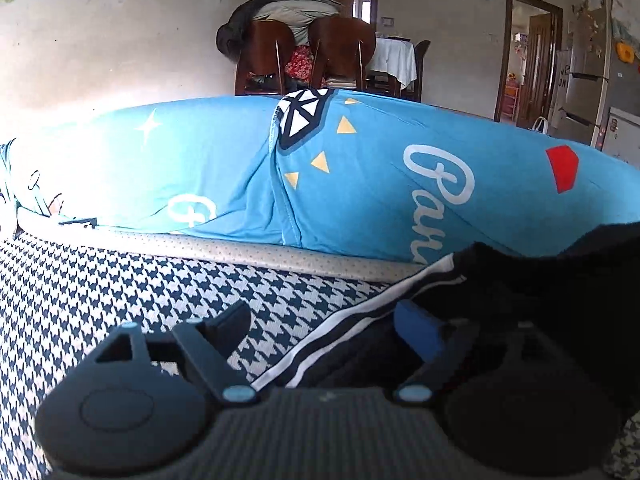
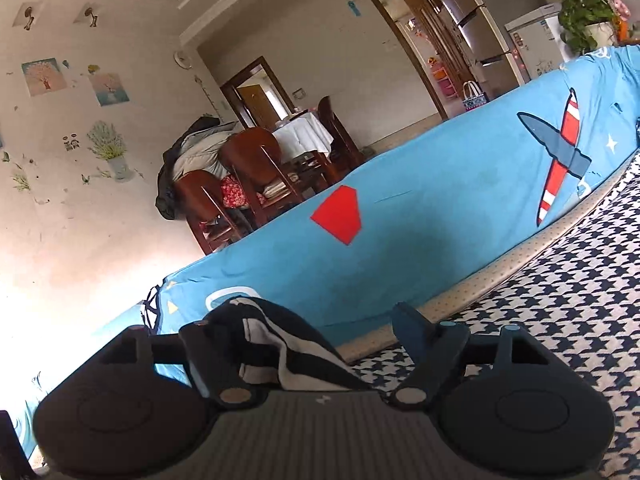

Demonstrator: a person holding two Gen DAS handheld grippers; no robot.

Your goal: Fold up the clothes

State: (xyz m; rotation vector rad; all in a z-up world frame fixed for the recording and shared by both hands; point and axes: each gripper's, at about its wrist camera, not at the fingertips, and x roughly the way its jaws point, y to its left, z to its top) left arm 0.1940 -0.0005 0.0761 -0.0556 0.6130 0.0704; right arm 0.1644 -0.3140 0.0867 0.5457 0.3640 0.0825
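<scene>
The left claw sits wide at the bottom of its frame, a black garment with white stripes lying between and over its fingers at lower right. The right claw is also wide; the same garment drapes over its left finger. Both rest on a houndstooth cover, beside a blue printed cushion. Wooden chairs stand beyond.

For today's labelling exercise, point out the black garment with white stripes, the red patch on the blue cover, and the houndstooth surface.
black garment point(image 1: 360, 332), left wrist view, on its white stripes.
red patch point(image 2: 338, 214), right wrist view, at its centre.
houndstooth surface point(image 1: 120, 288), left wrist view, on a bare stretch.
</scene>
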